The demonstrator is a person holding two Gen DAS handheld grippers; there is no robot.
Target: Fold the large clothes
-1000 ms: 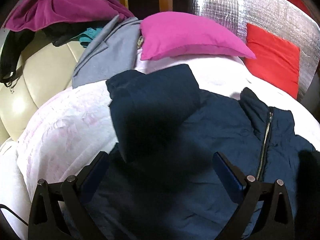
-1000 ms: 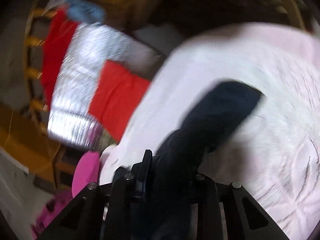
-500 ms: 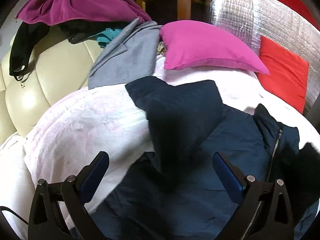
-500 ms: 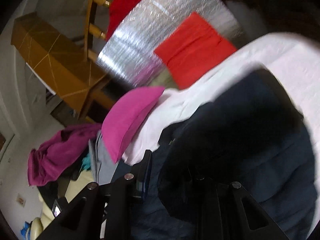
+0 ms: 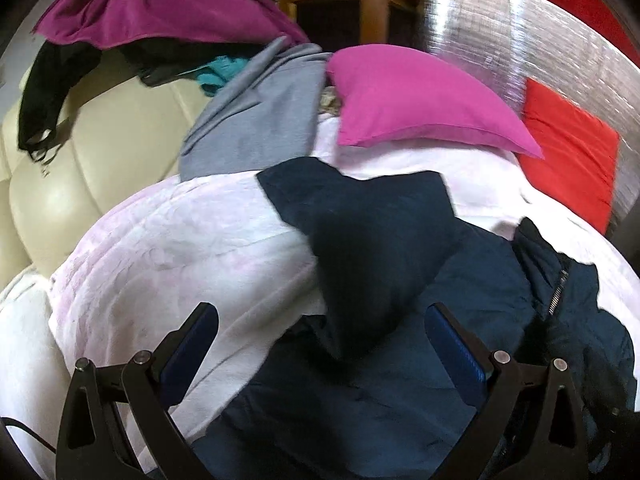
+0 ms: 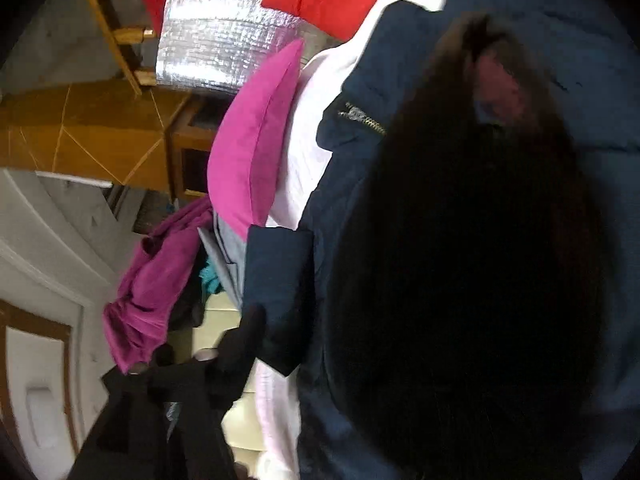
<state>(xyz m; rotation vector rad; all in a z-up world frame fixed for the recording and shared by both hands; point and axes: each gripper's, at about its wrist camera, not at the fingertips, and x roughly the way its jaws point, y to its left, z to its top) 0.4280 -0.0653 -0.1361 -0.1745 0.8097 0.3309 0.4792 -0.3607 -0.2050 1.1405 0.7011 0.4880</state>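
Item: navy jacket (image 5: 400, 380), lying on the pale blanket (image 5: 180, 248) in front of the pink pillow (image 5: 416, 104). I am seeing one sleeve (image 5: 360, 216) folded across; body unfolded. Left gripper (image 5: 320, 340) hovering agape, empty. Right gripper's (image 6: 248, 344) jaws have just been opening; grip unclear.

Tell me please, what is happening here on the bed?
A person with tongs in each hand is folding a navy jacket spread on a pale blanket. One sleeve already lies folded across its body. The left tongs hang open above it, holding nothing. The right tongs have just been opening; dark fabric hides what lies between them.
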